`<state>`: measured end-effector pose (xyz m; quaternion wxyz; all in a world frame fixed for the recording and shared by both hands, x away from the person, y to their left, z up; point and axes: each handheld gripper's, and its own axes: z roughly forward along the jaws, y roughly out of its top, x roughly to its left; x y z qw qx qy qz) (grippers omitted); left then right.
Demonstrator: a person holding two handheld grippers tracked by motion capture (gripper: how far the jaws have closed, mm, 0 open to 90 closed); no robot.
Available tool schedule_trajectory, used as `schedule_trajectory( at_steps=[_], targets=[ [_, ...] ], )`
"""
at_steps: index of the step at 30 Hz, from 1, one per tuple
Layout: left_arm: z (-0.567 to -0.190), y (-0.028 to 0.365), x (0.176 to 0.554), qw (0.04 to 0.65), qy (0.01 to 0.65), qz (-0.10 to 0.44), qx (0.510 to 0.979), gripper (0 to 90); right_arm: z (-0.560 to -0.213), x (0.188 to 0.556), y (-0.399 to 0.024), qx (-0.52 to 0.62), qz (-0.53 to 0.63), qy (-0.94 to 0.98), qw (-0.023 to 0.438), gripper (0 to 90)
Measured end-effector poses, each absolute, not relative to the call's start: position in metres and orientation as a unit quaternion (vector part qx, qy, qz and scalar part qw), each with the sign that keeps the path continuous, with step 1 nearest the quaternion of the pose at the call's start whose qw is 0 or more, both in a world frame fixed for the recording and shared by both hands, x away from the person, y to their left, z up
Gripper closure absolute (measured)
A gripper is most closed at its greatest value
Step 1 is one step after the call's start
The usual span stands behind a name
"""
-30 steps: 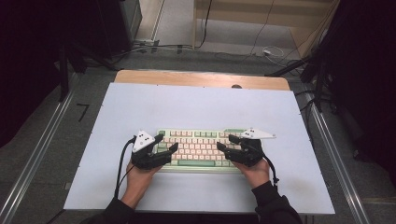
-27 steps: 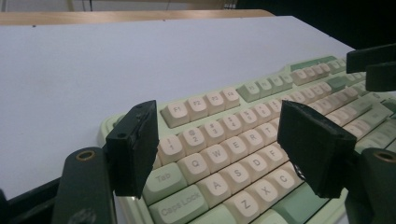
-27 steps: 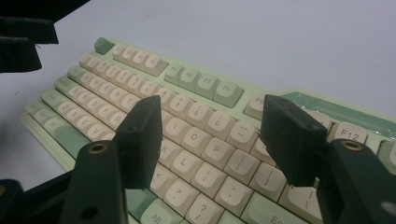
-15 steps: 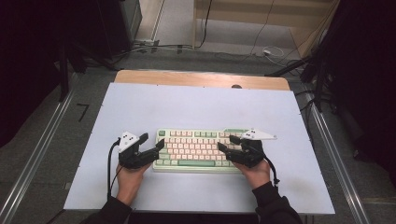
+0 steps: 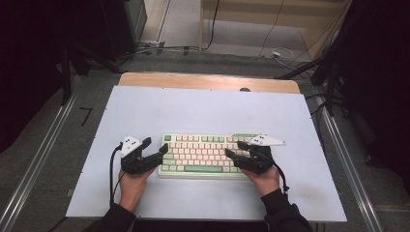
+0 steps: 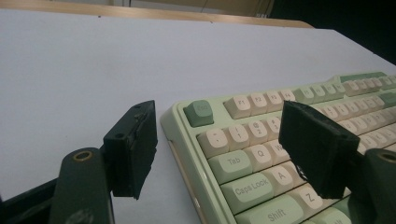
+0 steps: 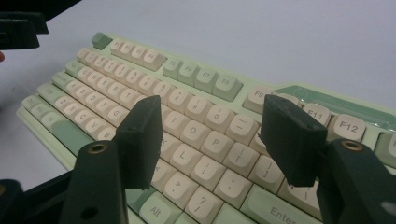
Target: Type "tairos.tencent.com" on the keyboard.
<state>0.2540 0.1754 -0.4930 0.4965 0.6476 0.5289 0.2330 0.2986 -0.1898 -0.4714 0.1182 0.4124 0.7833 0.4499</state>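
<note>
A mint-green keyboard (image 5: pixel 203 154) with cream keys lies on the white table (image 5: pixel 203 111), near the front edge. My left gripper (image 5: pixel 155 145) rests at the keyboard's left end. Its jaws are open: one pad (image 6: pixel 133 149) hangs over bare table, the other (image 6: pixel 317 149) over the Q and W keys, and the keyboard's (image 6: pixel 243 163) left edge runs between them. My right gripper (image 5: pixel 233 149) hovers above the right half of the keyboard (image 7: pixel 187 116), also open, with nothing gripped; its pads (image 7: pixel 140 140) stand over the letter and punctuation keys. The left gripper (image 7: pixel 18 25) shows far off in the right gripper view.
A wooden strip (image 5: pixel 208 82) borders the table's far edge. Metal rails (image 5: pixel 43 154) run along both sides of the table. Cables (image 5: pixel 270 50) and dark equipment (image 5: pixel 116 24) sit on the floor beyond. The person's hands and dark sleeves (image 5: pixel 285 212) enter from the front edge.
My left gripper has slid left, from above the keyboard's left keys to its left end. The right gripper has stayed where it was.
</note>
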Motion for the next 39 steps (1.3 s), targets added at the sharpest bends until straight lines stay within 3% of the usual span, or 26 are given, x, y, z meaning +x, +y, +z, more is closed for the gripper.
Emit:
schedule_trajectory(
  at_steps=[9, 12, 17, 21, 39],
  targets=[
    [-0.493, 0.174, 0.254, 0.495, 0.528, 0.232, 0.65, 28.8, -0.472, 0.296, -0.19, 0.408, 0.449, 0.786, 0.119, 37.4],
    [-0.495, 0.172, 0.254, 0.491, 0.524, 0.229, 0.657, 28.8, -0.472, 0.294, -0.19, 0.402, 0.448, 0.789, 0.119, 42.9],
    [-0.494, 0.168, 0.253, 0.49, 0.514, 0.235, 0.664, 28.8, -0.473, 0.288, -0.191, 0.382, 0.441, 0.805, 0.107, 70.8],
    [-0.495, 0.166, 0.253, 0.485, 0.513, 0.232, 0.669, 28.8, -0.473, 0.282, -0.191, 0.371, 0.433, 0.815, 0.108, 84.8],
    [-0.496, 0.165, 0.254, 0.487, 0.51, 0.226, 0.672, 29.1, -0.483, 0.283, -0.182, 0.362, 0.412, 0.831, 0.092, 87.4]
  ],
)
